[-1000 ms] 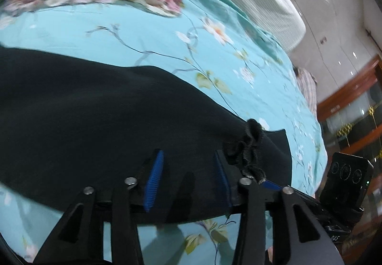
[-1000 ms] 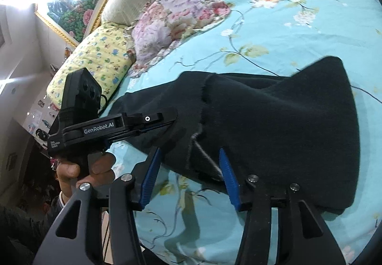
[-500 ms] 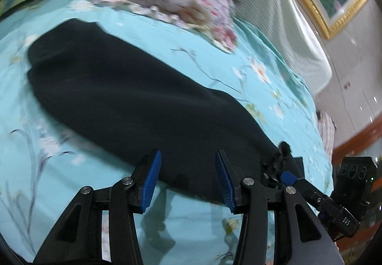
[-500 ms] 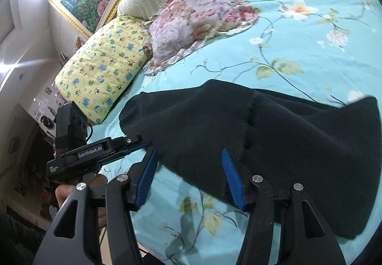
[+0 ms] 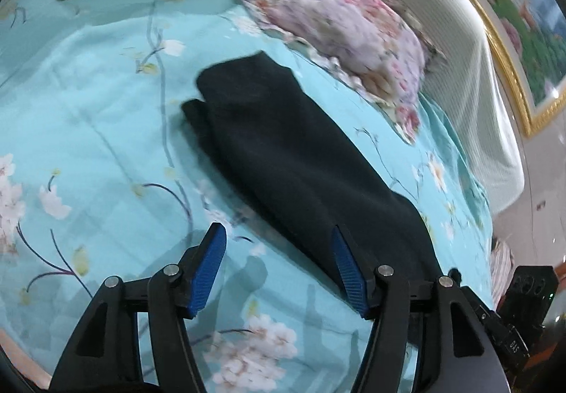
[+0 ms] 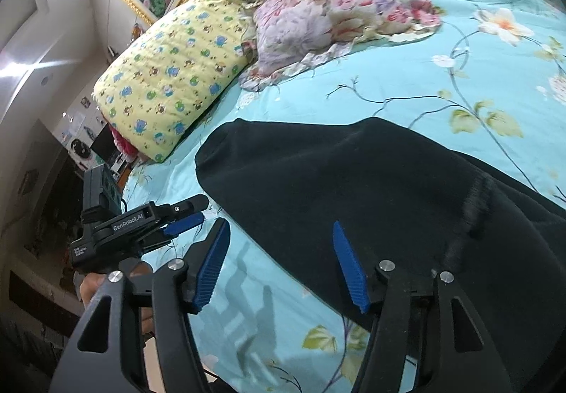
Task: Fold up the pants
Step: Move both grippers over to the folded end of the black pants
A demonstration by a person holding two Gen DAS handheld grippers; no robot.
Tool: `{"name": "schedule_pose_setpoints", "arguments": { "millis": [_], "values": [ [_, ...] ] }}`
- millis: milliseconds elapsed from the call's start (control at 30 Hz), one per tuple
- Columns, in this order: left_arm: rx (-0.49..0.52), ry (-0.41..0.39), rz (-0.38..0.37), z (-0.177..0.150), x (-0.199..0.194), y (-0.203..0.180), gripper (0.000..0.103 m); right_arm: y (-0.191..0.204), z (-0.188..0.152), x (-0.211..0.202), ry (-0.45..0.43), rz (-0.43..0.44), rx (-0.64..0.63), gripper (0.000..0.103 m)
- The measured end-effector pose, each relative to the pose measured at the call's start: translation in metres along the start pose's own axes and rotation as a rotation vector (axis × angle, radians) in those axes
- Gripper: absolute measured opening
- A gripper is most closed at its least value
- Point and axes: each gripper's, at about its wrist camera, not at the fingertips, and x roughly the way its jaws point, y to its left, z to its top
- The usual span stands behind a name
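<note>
The black pants (image 5: 297,159) are laid flat on the bed (image 5: 88,131), on its turquoise flowered sheet, as one long dark band. One end lies toward the head of the bed, just short of the floral pillow (image 5: 353,35) and near the yellow pillow (image 6: 169,74); the rest runs back toward the near edge. Two layers are seen slightly offset at the far end, so the legs are judged to be stacked one on the other, a lengthwise fold already made.

The left hand-held gripper (image 5: 279,267) is held above the sheet with its jaws spread wide and nothing between them; its right pad stands at the pants' near edge. The right hand-held gripper (image 6: 281,263) is likewise wide apart and empty, poised over the edge of the cloth, with a seam (image 6: 470,212) visible just beyond it. Both are probably kept clear and ready so that the cloth can lie settled before a crosswise fold is taken. Which end is the waistband cannot be told with certainty.
</note>
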Motion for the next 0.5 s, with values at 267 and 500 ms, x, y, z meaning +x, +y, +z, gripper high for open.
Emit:
{"name": "schedule_pose_setpoints", "arguments": {
  "millis": [267, 500],
  "values": [
    [-0.070, -0.004, 0.032, 0.015, 0.008, 0.024, 0.068, 0.007, 0.021, 0.025, 0.047, 0.020, -0.036, 0.062],
    [-0.124, -0.010, 0.013, 0.031, 0.021, 0.037, 0.069, 0.021, 0.057, 0.060, 0.098, 0.033, -0.117, 0.062]
  ]
}}
